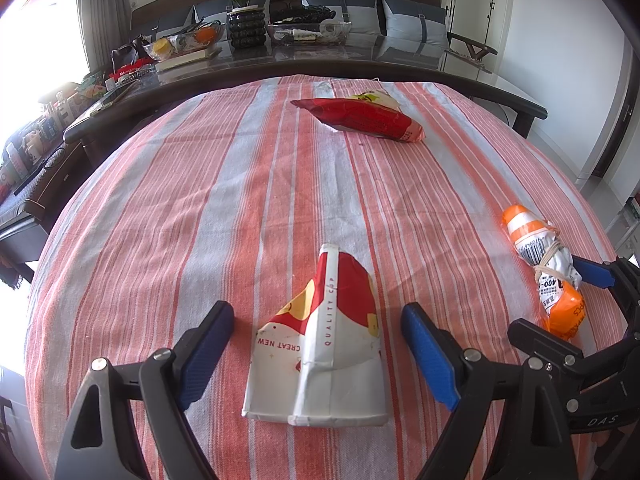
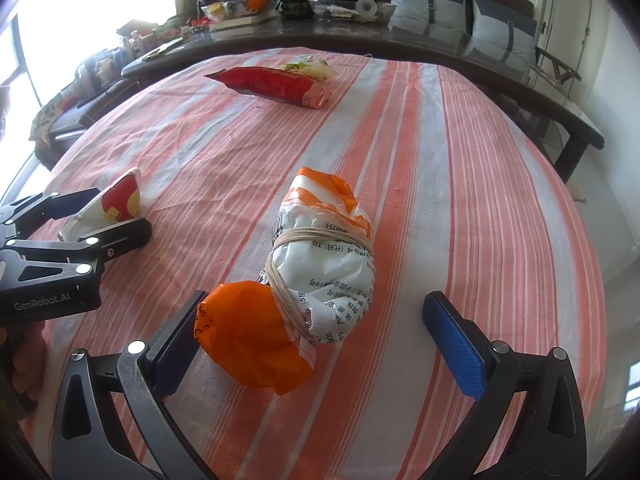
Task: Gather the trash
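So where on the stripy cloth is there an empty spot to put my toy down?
Bare cloth lies left of the flattened paper cup, and between the cup and the red snack bag. It is crowded near the tied bundle, where the left gripper and right gripper sit open.

Flattened cup (image 1: 320,344) lies left of tied bundle (image 1: 548,268), snack bag (image 1: 360,118) behind.

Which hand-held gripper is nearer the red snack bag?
Roughly equal. The red snack bag lies far ahead of both: left hand-held gripper straddles the flattened paper cup, right hand-held gripper the tied bundle.
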Tool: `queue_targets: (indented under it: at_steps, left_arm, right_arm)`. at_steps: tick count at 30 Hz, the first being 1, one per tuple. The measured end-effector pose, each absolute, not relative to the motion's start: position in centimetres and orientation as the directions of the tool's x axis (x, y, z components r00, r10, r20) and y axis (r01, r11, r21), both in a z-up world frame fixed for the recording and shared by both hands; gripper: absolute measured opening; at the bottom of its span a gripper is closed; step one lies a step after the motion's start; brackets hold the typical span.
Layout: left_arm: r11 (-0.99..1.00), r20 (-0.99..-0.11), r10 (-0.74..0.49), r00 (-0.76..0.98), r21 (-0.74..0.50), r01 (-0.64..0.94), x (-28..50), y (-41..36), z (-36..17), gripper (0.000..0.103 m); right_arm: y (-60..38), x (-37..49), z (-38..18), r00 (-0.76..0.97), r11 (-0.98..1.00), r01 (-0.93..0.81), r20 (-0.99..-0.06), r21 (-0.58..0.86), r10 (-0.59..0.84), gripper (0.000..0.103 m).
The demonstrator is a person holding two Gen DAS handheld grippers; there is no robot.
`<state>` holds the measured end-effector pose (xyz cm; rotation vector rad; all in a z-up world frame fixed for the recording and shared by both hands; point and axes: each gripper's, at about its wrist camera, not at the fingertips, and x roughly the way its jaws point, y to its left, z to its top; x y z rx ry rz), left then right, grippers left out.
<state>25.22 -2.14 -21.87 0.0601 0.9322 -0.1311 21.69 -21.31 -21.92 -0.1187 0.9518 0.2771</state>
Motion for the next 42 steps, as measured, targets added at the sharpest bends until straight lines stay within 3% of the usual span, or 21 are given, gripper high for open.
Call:
queue_targets:
  at_steps: [7,11,21,22,23,24,25,28,34,42]
  left_arm:
    - [0.989,-0.805,-0.097,0.586,-0.010,0.150,25.0,-2.0,-21.8,0.088]
    - [0.985,-0.811,-0.117,0.574,-0.022,0.169,24.6,-1.5,-21.6,0.087]
    - [0.985,-0.815,-0.141,0.562,-0.059,0.162,23.9,-0.7,-20.3,0.086]
    - [0.985,-0.821,-0.137,0.554,-0.054,0.164,23.9,-0.9,-20.3,0.084]
    - [0.985,-0.829,-0.132,0.543,-0.048,0.166,24.0,-1.1,-20.3,0.077]
    - [0.985,-0.840,-0.126,0.527,-0.043,0.167,24.1,-1.4,-20.5,0.048]
    - [0.984,-0.850,-0.133,0.510,-0.050,0.172,24.1,-1.6,-20.6,0.045]
    - [0.982,-0.837,-0.139,0.530,-0.046,0.185,23.4,-2.5,-19.6,0.037]
    - [0.953,-0.799,-0.265,0.539,-0.129,0.276,22.9,-7.8,-16.4,0.036]
    - [0.836,-0.756,-0.479,0.447,-0.238,0.494,22.6,-23.7,-13.7,0.036]
  right_arm:
    - [-21.4,21.7,-21.9,0.547,0.957,-0.287,-0.815,0.029,0.189,0.103]
    - [-22.8,21.4,-21.4,0.526,0.931,-0.342,-0.795,0.130,0.304,0.103]
    - [-22.9,22.7,-19.2,0.462,0.886,-0.383,-0.776,0.261,0.429,0.101]
    - [-22.5,23.3,-19.3,0.454,0.889,-0.379,-0.785,0.258,0.421,0.100]
    - [-22.2,23.8,-19.5,0.440,0.893,-0.370,-0.799,0.255,0.410,0.092]
    - [-22.1,24.3,-19.9,0.417,0.894,-0.367,-0.812,0.259,0.407,0.067]
    - [-22.1,24.7,-20.2,0.403,0.893,-0.361,-0.819,0.267,0.408,0.055]
    - [-23.4,24.3,-19.9,0.411,0.885,-0.356,-0.800,0.301,0.438,0.054]
    - [-29.2,22.1,-17.0,0.471,0.880,-0.317,-0.746,0.354,0.470,0.054]
    - [-44.4,20.1,-13.5,0.614,0.962,-0.107,-0.744,0.252,0.263,0.055]
